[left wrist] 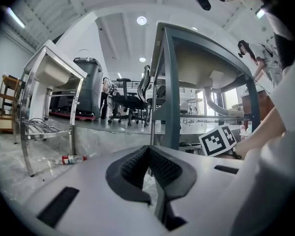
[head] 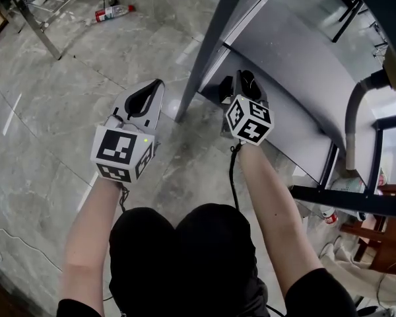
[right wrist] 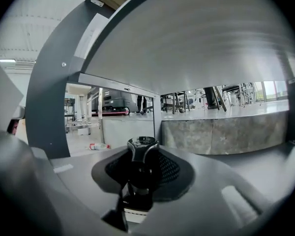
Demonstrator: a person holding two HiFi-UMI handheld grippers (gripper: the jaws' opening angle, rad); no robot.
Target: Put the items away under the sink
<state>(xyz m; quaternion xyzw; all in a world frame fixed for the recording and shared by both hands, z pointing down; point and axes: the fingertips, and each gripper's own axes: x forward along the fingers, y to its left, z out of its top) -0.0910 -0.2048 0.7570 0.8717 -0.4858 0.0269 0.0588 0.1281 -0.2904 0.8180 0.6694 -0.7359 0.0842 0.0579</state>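
**Small dark bottle in hand, at the mouth of the space under the sink**

The right gripper (head: 248,86) is clamped on a small dark bottle (right wrist: 142,149). Its ribbed pads press both sides of the body, and the glossy cap stands above them. The left gripper (left wrist: 148,150) has its jaws together on nothing and hangs lower, out over the floor (head: 66,91).

The bottle looks light and stiff, probably hard plastic, so a moderate squeeze should do. The shiny cap looks slippery and might turn, so the body below it, where the pads sit now, is the safer place to hold. A pale label shows lower down.

The bottle is just inside the grey leg (head: 214,45) of the sink (left wrist: 201,65), low and near the opening but not yet set down. A drain hose (head: 354,111) curves down further in and is worth steering clear of. A red-labelled plastic bottle (head: 113,12) lies on its side well away on the floor.
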